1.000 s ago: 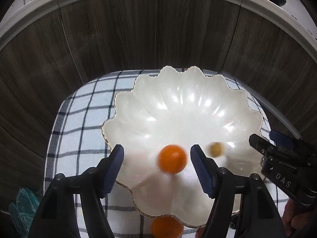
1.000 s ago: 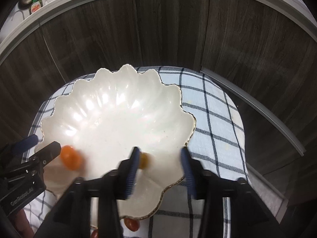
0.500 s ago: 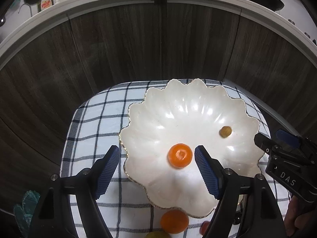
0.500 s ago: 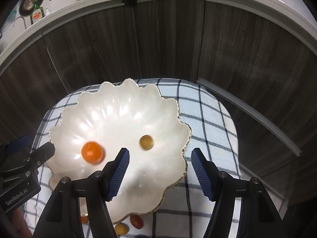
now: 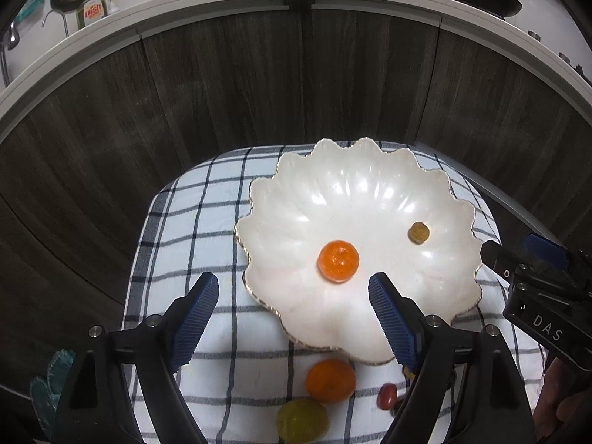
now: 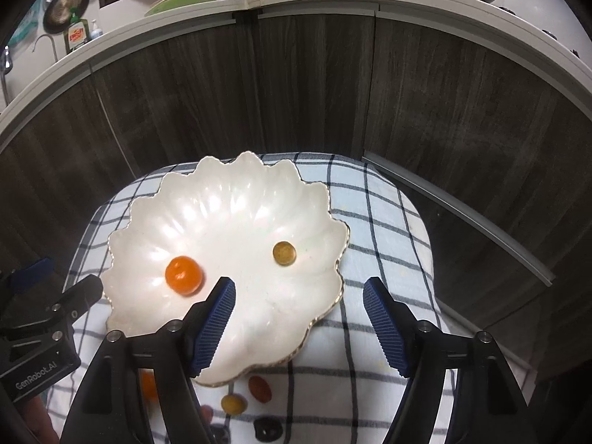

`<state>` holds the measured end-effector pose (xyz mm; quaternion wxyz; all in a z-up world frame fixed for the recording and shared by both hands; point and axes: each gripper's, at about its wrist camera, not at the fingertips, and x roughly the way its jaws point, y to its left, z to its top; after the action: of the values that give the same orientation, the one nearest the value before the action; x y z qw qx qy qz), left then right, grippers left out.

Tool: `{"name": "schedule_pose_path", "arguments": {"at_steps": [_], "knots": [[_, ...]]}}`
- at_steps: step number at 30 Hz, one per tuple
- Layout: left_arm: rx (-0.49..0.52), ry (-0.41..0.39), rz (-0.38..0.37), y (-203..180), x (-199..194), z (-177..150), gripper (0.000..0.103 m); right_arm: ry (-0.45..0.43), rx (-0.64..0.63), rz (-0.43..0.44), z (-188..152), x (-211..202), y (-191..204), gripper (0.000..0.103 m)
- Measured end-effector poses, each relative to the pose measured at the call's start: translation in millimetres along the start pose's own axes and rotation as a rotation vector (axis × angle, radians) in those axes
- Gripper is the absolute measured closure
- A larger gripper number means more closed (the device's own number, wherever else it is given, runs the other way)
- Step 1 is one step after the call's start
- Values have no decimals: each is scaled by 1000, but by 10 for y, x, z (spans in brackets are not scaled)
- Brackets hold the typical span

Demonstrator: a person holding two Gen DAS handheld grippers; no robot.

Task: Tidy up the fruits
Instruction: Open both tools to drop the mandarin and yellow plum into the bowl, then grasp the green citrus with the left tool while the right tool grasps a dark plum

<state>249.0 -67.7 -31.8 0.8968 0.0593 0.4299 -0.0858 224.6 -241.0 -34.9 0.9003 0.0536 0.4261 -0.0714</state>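
Note:
A white scalloped bowl (image 5: 370, 199) (image 6: 229, 199) sits on a checked cloth. Inside it lie an orange mandarin (image 5: 338, 261) (image 6: 183, 275) and a small yellow-brown fruit (image 5: 418, 232) (image 6: 284, 253). My left gripper (image 5: 294, 318) hangs above the bowl's near left rim, its jaws opening with nothing between them. My right gripper (image 6: 299, 318) hovers over the bowl's near right rim, jaws also opening and empty. On the cloth in front of the bowl lie another mandarin (image 5: 330, 380), a yellow-green fruit (image 5: 301, 420), a red cherry tomato (image 5: 387, 396) (image 6: 259, 388) and a yellow one (image 6: 234, 404).
Dark wood cabinet doors (image 5: 296, 85) rise right behind the cloth, under a white counter edge. A dark small fruit (image 6: 268, 427) lies at the cloth's near edge. A teal glove (image 5: 48, 384) lies at the lower left. A metal rail (image 6: 462, 218) runs along the right.
Both grippers let go of their fruits into the bowl, opened wider and pulled back and up. The mandarin and the small yellow-brown fruit rolled a little and settled.

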Motion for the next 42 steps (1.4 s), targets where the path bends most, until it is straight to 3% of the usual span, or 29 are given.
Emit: {"name": "schedule_pose_path", "arguments": {"at_steps": [32, 42], "knots": [[49, 3, -32, -43, -320, -734, 20, 28, -5, 16, -705, -392, 113, 30], [79, 18, -69, 34, -307, -1015, 20, 40, 54, -45, -1101, -517, 197, 30]]}}
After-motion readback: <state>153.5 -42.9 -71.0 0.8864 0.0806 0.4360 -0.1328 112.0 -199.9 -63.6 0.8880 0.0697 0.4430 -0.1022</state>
